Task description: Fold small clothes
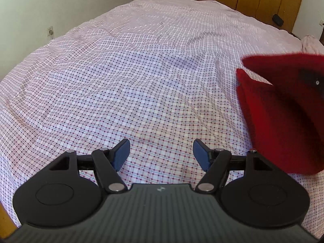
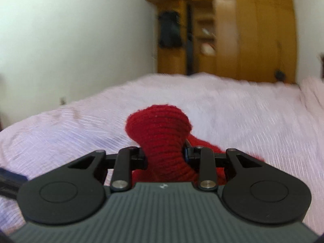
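Note:
A red knitted garment (image 2: pixel 160 133) is pinched between the fingers of my right gripper (image 2: pixel 165 154), which is shut on it and holds it above the bed; a bunched end sticks up past the fingers. The same red garment (image 1: pixel 283 109) hangs at the right edge of the left wrist view, lifted off the sheet. My left gripper (image 1: pixel 161 154) is open and empty, low over the checked bedsheet (image 1: pixel 141 81), to the left of the garment. The right wrist view is motion-blurred.
The bed fills both views, with a white wall (image 1: pixel 50 10) on the left and a wooden wardrobe (image 2: pixel 243 30) behind it. A pink pillow or bunched cloth (image 1: pixel 311 44) lies at the far right.

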A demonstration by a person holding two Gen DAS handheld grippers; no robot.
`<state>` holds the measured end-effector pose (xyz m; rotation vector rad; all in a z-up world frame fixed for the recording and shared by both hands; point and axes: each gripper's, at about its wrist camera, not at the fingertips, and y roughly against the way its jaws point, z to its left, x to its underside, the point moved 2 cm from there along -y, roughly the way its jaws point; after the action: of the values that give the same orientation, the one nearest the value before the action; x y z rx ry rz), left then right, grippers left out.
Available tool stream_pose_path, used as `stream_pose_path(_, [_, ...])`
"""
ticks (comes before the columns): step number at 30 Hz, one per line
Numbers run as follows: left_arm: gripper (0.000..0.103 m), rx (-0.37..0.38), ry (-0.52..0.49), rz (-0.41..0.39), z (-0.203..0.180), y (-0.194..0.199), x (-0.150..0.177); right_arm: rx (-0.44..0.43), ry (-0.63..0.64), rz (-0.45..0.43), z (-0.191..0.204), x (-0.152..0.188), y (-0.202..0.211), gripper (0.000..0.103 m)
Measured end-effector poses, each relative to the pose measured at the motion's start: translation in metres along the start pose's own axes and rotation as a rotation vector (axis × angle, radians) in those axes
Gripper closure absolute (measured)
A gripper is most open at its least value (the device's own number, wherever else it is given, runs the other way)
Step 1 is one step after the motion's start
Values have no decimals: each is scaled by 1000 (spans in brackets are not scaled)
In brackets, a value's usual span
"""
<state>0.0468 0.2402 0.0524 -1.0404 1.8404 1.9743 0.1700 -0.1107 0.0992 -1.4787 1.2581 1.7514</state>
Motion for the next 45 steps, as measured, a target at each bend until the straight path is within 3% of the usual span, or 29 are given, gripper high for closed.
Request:
stream_pose_path(3, [29, -4, 4, -4, 1, 0, -3, -36, 125, 30, 31, 12, -2, 69])
stream_pose_path(6, [29, 4, -3, -17, -1, 5, -5, -53, 106, 150, 42, 38, -16, 66])
stream_pose_path(10, [29, 35, -2, -35, -5, 11, -10, -51, 147, 149, 52, 41, -4, 55])
stream_pose_path(16, [29, 158, 78, -51, -16, 19, -25, -154, 5, 165, 30, 20, 27, 44])
stream_pose_path(20, [29, 225, 76, -57, -34, 23, -36, -233, -93, 156, 14, 12, 53, 43])
stream_pose_path(22, [29, 247, 80, -52, -45, 19, -41, -244, -139, 163, 1, 6, 61, 40])
stream_pose_path(25, [29, 262, 103, -42, -58, 10, -48, -232, -270, 197, -33, 0, 67, 25])
stream_pose_path(28, [16, 307, 111, -30, -72, 3, -57, -202, -419, 221, -73, 0, 65, 20])
stream_pose_path(31, [12, 350, 107, -12, -86, -3, -63, -122, -488, 239, -104, 5, 58, 20])
stream_pose_path(34, [12, 358, 105, 21, -96, -14, -66, -106, -573, 279, -129, 17, 45, 18])
stream_pose_path(39, [11, 333, 124, 70, -96, -37, -57, -164, -783, 373, -152, 52, 18, 18])
stream_pose_path(45, [10, 468, 236, 155, -84, -56, -38, -276, -954, 417, -160, 87, 2, 12])
